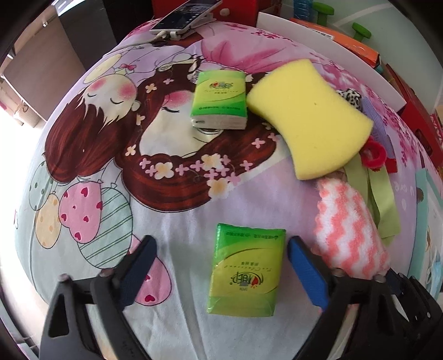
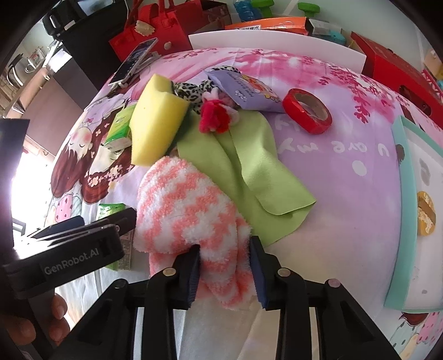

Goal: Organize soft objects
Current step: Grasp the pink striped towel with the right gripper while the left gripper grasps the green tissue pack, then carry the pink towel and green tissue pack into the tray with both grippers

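My left gripper [image 1: 221, 249] is open, its fingers on either side of a green tissue pack [image 1: 246, 268] lying on the cartoon-print bedsheet [image 1: 83, 155]. A second green tissue pack [image 1: 220, 99] lies further off, beside a yellow sponge [image 1: 310, 113]. My right gripper [image 2: 225, 254] is shut on a pink-and-white fluffy sock [image 2: 188, 207], which also shows in the left wrist view [image 1: 349, 229]. A green cloth [image 2: 249, 166] lies just beyond the sock, with a red fuzzy toy [image 2: 214, 116] at its far end.
A red tape roll [image 2: 307, 110], a purple packet [image 2: 246, 91] and a leopard-print item [image 2: 191, 88] lie at the back. A phone on a stand [image 1: 182, 16] sits at the far edge. A teal-framed board [image 2: 409, 207] lies on the right. Red boxes [image 2: 398, 72] stand behind.
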`<action>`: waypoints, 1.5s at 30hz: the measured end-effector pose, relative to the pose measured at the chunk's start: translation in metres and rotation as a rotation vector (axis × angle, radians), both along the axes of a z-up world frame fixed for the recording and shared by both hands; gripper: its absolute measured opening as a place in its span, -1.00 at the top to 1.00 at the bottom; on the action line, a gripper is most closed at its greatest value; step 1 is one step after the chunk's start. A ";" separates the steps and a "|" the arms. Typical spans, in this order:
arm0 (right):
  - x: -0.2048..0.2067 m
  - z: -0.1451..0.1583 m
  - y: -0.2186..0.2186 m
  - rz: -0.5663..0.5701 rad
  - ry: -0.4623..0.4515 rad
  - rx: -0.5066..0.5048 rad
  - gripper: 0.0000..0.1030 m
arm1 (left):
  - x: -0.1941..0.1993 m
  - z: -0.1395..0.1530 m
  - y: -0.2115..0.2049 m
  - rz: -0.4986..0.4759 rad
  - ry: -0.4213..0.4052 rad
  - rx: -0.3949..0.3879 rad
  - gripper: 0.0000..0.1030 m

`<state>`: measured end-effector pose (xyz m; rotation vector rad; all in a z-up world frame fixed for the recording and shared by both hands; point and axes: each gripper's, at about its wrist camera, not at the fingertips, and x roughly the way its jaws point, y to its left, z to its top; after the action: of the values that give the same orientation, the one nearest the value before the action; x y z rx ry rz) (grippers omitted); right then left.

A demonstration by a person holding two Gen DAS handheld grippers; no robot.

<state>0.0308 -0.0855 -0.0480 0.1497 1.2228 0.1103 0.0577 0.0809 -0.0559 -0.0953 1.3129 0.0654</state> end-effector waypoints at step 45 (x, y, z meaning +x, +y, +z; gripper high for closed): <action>-0.023 0.084 -0.060 -0.176 -0.291 0.026 0.69 | -0.014 0.077 -0.045 -0.143 -0.258 -0.051 0.04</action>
<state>0.0083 -0.1452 0.0364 0.2541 0.9141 -0.0065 0.0432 0.0364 0.0214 -0.0513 1.0602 -0.0994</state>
